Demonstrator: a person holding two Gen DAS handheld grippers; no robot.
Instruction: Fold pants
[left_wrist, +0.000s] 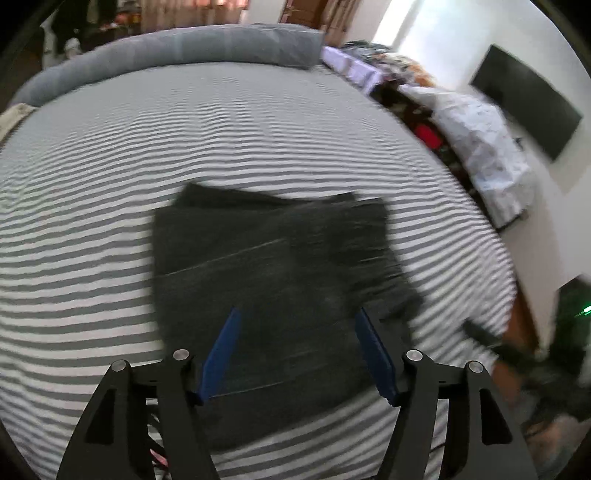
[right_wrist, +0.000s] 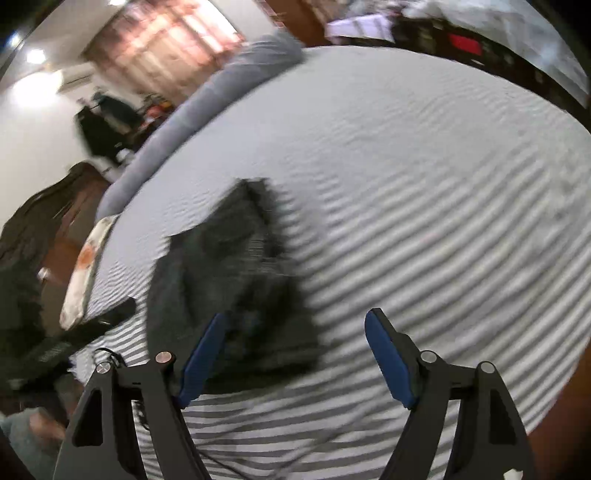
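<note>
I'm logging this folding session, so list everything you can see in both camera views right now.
pants: one, dark grey, folded flat on the bed
bed sheet: one, grey and white stripes, covering the bed
bolster pillow: one, grey, along the bed's far edge
television: one, black, on the white wall
curtain: one, reddish, by the far wall
left gripper: one, black with blue fingers, open above the pants
right gripper: one, black with blue fingers, open at the pants' edge
</note>
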